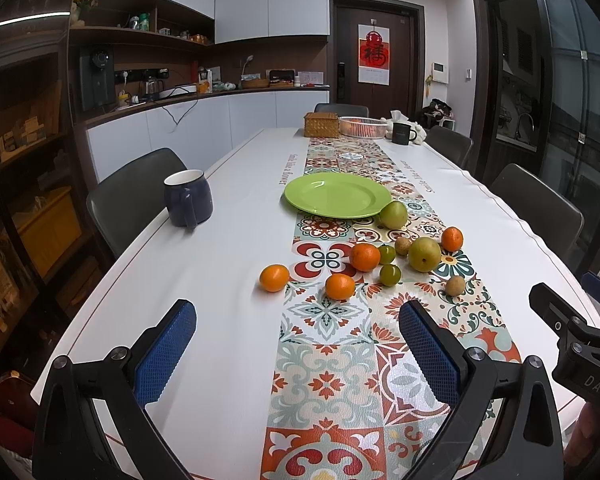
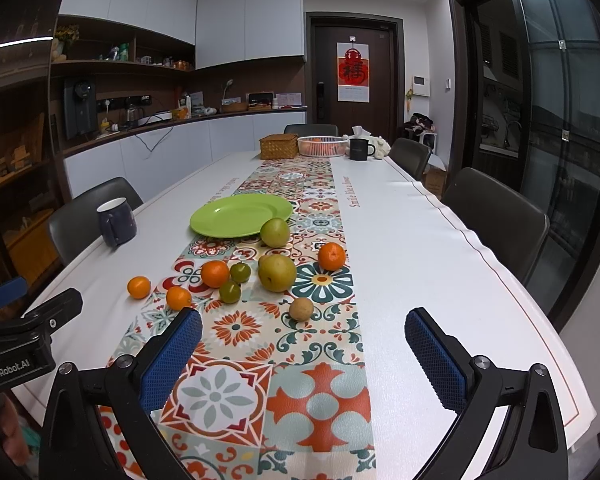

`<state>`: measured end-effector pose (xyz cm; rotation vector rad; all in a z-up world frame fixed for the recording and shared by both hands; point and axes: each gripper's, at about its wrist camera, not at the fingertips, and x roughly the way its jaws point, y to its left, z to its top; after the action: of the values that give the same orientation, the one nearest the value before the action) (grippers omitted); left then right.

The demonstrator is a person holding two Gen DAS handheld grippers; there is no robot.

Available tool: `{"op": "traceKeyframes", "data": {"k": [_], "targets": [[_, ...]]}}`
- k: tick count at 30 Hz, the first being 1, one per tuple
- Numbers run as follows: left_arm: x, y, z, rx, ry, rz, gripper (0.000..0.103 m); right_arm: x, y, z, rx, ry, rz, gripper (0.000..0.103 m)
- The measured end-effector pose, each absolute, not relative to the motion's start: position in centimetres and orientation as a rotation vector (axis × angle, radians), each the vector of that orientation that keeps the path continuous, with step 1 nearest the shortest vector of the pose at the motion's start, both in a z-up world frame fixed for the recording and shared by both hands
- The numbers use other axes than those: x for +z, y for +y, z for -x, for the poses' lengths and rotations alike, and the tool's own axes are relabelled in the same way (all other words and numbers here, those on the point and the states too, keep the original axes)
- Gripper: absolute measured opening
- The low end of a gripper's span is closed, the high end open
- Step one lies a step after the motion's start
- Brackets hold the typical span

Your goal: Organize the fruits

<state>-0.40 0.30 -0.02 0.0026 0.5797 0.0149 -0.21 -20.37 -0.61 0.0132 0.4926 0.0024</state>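
The small brown fruit point(image 2: 301, 308) lies nearest, just ahead of and between the right gripper point(image 2: 303, 334) fingers, which are spread wide and hold nothing. Best to straddle it squarely before closing (it looks round and may roll). The left gripper point(image 1: 297, 326) is likewise released, the tangerines point(image 1: 340, 286) just beyond its fingers. Farther ahead waits the green plate point(image 2: 241, 215); the worktop point(image 2: 420, 240) offers open room rightward.
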Motion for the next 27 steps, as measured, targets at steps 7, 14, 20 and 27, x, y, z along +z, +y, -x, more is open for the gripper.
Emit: {"op": "traceKeyframes", "data": {"k": [7, 14, 20, 27], "targets": [[-0.11, 0.34, 0.43, 0.014, 0.582, -0.002, 0.103, -0.6, -20.31, 0.22, 0.003, 0.493, -0.012, 0.102], [-0.09, 0.36, 0.4, 0.014, 0.582, -0.002, 0.103, -0.59, -20.28, 0.21, 0.002, 0.493, -0.011, 0.102], [-0.15, 0.37, 0.39, 0.014, 0.582, -0.002, 0.103, -0.62, -20.22, 0.17, 0.002, 0.493, -0.01, 0.102], [-0.27, 0.36, 0.45, 0.012, 0.583, 0.0, 0.103, -0.63, -20.19, 0.15, 0.002, 0.494, -0.01, 0.102]]}}
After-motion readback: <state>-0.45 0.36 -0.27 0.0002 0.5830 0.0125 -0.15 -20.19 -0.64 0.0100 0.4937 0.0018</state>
